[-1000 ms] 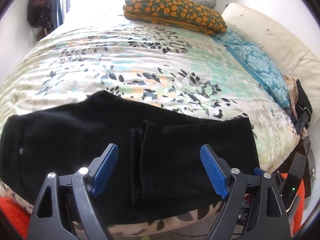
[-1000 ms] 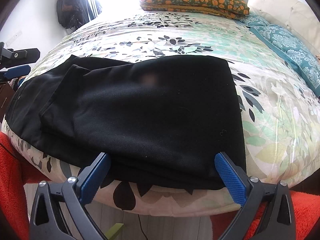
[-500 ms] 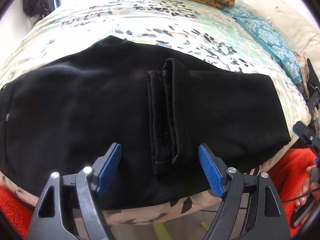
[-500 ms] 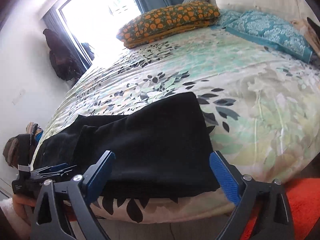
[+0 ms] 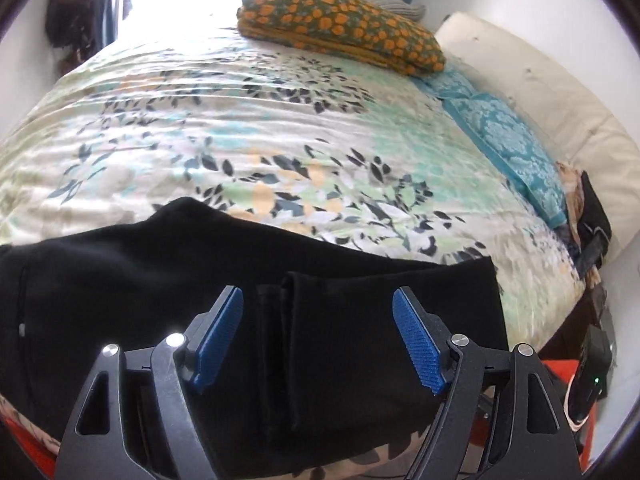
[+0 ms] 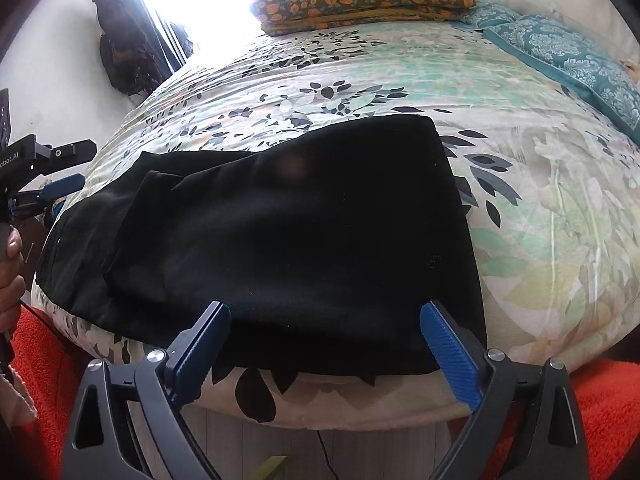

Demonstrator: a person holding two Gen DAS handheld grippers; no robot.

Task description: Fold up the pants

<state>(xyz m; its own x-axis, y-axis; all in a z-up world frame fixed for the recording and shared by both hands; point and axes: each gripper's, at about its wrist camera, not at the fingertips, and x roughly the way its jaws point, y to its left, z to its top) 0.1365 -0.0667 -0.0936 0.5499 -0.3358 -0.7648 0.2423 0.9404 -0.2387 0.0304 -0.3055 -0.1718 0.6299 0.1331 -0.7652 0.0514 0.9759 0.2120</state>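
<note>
Nearest, the left gripper [image 5: 318, 340] hangs with its 2 blue jaws spread wide, gripping nothing, above the black pants [image 5: 168, 280]. The right gripper [image 6: 324, 354] is likewise wide open and empty at the bed's near edge. The pants lie folded on the floral bedspread [image 6: 540, 208]. Far back rests an orange-patterned pillow [image 5: 340, 28].

The only readable lettering is white print ending "obot.AI" on the black body of the left handheld gripper [image 6: 60, 178], at the left edge of the right wrist view; its first letters are cut off by the frame. Nothing else carries legible text.
</note>
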